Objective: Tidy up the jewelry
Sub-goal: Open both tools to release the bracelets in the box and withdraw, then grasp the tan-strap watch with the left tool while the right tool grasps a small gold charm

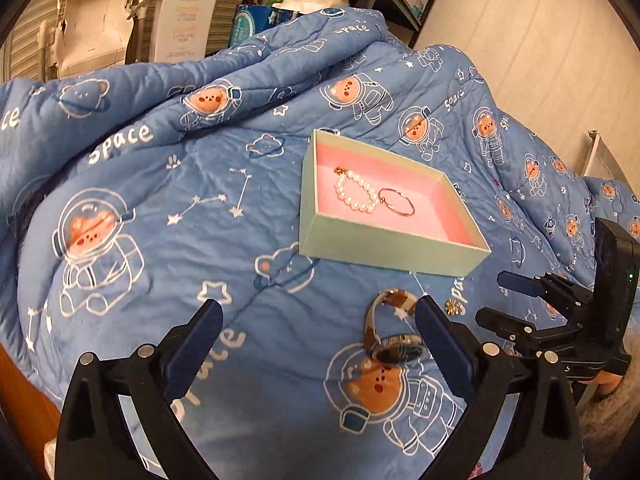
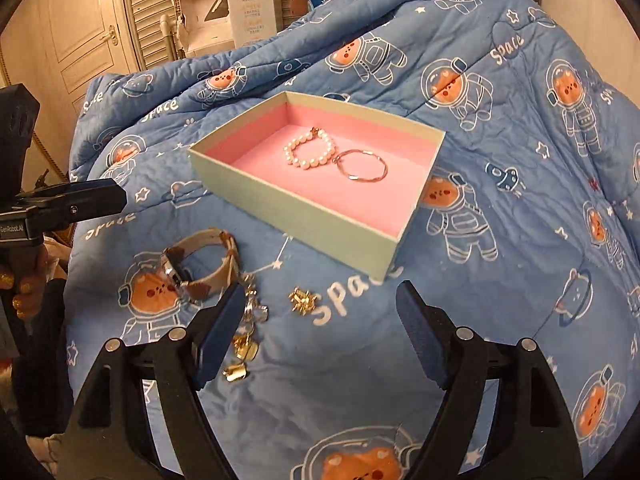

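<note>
A pale green box (image 1: 390, 246) with pink lining sits on the blue quilt; it also shows in the right wrist view (image 2: 320, 224). Inside lie a pearl bracelet (image 1: 354, 192) (image 2: 308, 150) and a thin rose-gold bangle (image 1: 397, 201) (image 2: 362, 166). A watch (image 1: 390, 330) (image 2: 200, 266) with a patterned strap lies in front of the box, beside my left gripper's right finger. Small gold pieces (image 2: 302, 300) (image 2: 240, 358) and a gold earring (image 1: 453, 306) lie near it. My left gripper (image 1: 318, 322) is open and empty. My right gripper (image 2: 320, 304) is open and empty above the gold pieces.
The quilt (image 1: 160, 200) (image 2: 500, 160) is rumpled and rises at the back. Cartons and a shelf (image 1: 188, 8) stand behind it. A door (image 2: 80, 40) is at the far left. The right gripper's body (image 1: 568, 312) is at the left view's right edge.
</note>
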`<act>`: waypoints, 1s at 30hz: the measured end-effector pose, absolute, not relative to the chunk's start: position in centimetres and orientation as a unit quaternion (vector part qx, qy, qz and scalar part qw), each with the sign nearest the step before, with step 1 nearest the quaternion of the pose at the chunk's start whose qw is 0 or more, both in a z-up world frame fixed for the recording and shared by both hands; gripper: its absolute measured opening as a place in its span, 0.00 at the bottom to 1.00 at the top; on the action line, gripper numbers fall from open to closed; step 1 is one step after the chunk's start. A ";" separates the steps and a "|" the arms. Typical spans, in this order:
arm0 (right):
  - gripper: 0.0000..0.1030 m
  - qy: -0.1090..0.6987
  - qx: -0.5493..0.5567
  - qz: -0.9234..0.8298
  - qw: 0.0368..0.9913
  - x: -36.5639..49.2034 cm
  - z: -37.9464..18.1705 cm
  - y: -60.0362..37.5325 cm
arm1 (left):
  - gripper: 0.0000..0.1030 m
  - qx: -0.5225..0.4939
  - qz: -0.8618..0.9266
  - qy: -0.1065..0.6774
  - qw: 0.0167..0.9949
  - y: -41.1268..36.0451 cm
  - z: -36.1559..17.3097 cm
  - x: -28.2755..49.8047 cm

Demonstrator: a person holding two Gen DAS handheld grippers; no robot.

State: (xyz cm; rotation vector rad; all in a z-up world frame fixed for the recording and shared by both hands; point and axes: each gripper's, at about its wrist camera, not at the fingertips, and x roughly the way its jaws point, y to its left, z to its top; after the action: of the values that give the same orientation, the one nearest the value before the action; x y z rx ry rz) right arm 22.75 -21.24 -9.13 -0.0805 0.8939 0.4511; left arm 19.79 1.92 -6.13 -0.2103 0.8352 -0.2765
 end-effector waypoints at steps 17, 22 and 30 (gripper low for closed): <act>0.54 0.445 -0.029 0.242 0.862 18.1 -12.1 -20.0 | 0.83 -0.029 -0.153 0.393 0.906 -3.6 -9.3 15.4; 0.41 0.447 -0.025 0.253 0.858 18.3 -12.3 -19.9 | 0.78 -0.027 -0.151 0.394 0.906 -4.2 -9.7 16.3; 0.31 0.444 -0.034 0.261 0.857 18.4 -12.3 -19.4 | 0.72 -0.008 -0.156 0.397 0.904 -5.0 -9.8 17.1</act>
State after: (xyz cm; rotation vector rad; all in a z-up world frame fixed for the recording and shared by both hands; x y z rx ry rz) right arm 18.38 -19.43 -12.31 -0.0717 0.9323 0.5481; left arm 17.07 -5.02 -9.85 -0.0174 0.8214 -0.3231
